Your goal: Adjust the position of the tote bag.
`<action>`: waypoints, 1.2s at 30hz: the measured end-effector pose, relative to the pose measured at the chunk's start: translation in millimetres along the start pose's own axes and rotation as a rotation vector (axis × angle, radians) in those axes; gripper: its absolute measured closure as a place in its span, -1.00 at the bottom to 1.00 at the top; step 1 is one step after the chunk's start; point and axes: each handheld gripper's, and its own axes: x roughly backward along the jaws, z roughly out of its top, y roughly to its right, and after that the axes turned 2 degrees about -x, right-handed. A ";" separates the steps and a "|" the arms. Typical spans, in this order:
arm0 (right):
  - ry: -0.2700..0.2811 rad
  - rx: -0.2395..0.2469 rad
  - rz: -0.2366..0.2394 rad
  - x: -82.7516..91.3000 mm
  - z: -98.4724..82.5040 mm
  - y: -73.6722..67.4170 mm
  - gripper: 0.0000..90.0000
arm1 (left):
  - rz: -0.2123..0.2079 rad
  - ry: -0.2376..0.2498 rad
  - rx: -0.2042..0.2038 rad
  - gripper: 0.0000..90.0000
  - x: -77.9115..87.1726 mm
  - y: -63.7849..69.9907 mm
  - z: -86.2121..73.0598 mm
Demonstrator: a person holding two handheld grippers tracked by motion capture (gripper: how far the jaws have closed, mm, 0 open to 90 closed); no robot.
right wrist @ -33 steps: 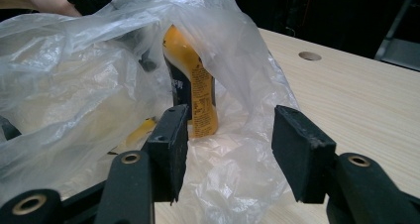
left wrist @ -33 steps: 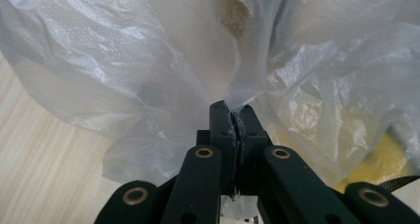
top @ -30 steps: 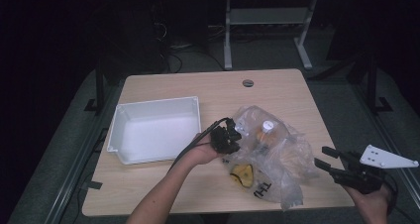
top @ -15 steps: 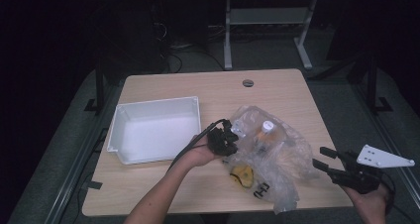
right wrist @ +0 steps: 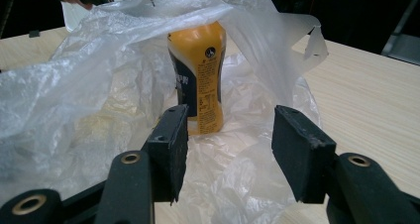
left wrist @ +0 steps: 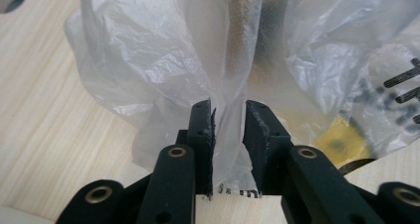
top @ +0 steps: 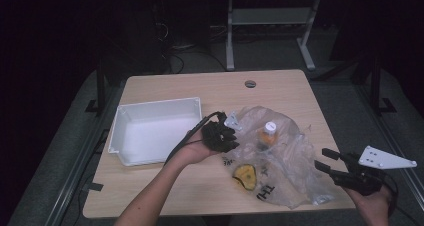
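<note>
Dark floor and grey metal legs sit behind your wooden counter [top: 165, 196]. From the high view, a white tray [top: 152, 131] lies on the left part of the counter. Just beside it, on the right, lies a crumpled clear plastic bag [top: 295, 161]. Inside the bag a small orange bottle [top: 268, 134] with a white cap stands upright, and a yellow round thing [top: 244, 175] lies nearer to you. Your left hand-held gripper [top: 229, 134] is at the bag's left edge, between the tray and the bottle. Your right hand-held gripper [top: 325, 159] is at the counter's right front corner, near the bag's right side, with a grey plate on top.

In the left gripper view, your left hand-held gripper [left wrist: 229, 116] has a fold of the bag [left wrist: 168, 60] between its jaws. The jaws are close together and pinch the plastic.

In the right gripper view, your right hand-held gripper [right wrist: 230, 135] has its jaws wide apart and holds nothing. The bottle [right wrist: 199, 78] stands ahead of it, wrapped around by the bag [right wrist: 74, 110], which spreads over the counter [right wrist: 366, 85].
</note>
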 end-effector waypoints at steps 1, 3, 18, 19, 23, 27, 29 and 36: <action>0.003 0.003 0.000 0.0 -0.1 0.5 0.06 | 0.000 0.006 0.001 0.61 1.7 0.4 0.7; 0.004 0.003 -0.001 0.1 -0.4 1.0 0.06 | -0.003 0.017 -0.002 0.58 7.2 2.0 3.9; 0.005 -0.009 -0.001 0.2 -1.7 3.3 0.06 | -0.067 0.089 -0.068 0.49 28.3 23.7 32.0; 0.005 -0.009 -0.001 0.2 -1.7 3.4 0.06 | -0.073 0.085 -0.078 0.48 28.4 25.7 34.1; 0.003 -0.006 0.000 0.1 -2.3 4.3 0.06 | -0.105 0.089 -0.103 0.44 26.3 32.3 42.0; 0.006 -0.009 0.001 0.6 -2.7 4.9 0.06 | -0.133 0.086 -0.127 0.39 22.1 39.2 48.7; 0.006 -0.010 0.001 0.6 -2.7 5.1 0.06 | -0.141 0.088 -0.131 0.36 19.4 42.6 52.5; 0.007 -0.011 0.002 0.9 -2.6 5.0 0.06 | -0.146 0.074 -0.139 0.20 9.2 45.5 59.3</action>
